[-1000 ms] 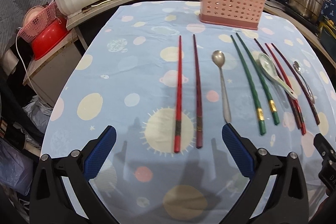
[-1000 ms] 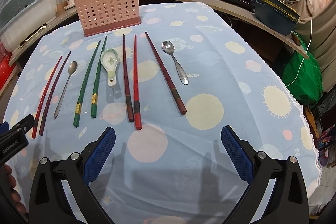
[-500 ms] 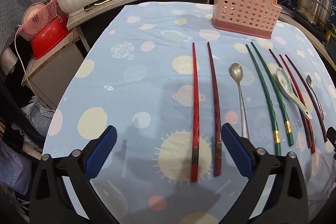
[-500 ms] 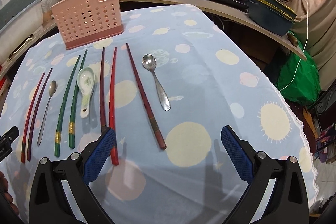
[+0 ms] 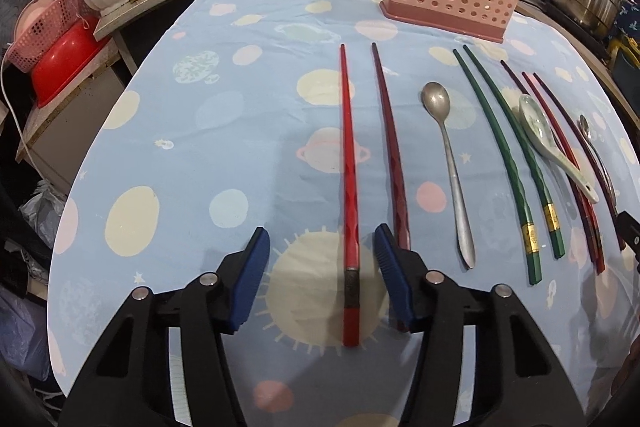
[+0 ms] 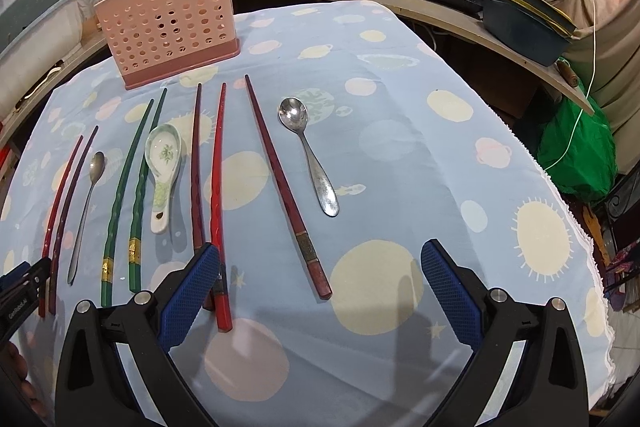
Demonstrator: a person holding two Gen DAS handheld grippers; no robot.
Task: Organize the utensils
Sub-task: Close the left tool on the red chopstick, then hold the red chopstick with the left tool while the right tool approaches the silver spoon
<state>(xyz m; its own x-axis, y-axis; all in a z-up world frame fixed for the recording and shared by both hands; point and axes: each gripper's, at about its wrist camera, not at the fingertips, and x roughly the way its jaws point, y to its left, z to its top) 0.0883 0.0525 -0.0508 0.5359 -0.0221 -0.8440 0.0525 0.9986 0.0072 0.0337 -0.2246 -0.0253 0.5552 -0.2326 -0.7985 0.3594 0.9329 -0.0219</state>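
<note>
The left gripper (image 5: 320, 275) fingers hide the dark red chopstick's (image 5: 390, 147) end.

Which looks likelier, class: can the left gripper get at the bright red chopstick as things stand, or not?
Probably yes. The left gripper has its closing jaws straddling the bright red chopstick, nothing lies over it, and the dark red chopstick sits just outside the right jaw.

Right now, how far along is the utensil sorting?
Nothing looks done: through its holes the pink caddy shows no utensils. In hand: the left gripper is closing around the bright red chopstick, pads not yet on it; the right gripper is open over the cloth. Left: all chopsticks, the green pair, the ceramic spoon and both metal spoons on the table.
</note>
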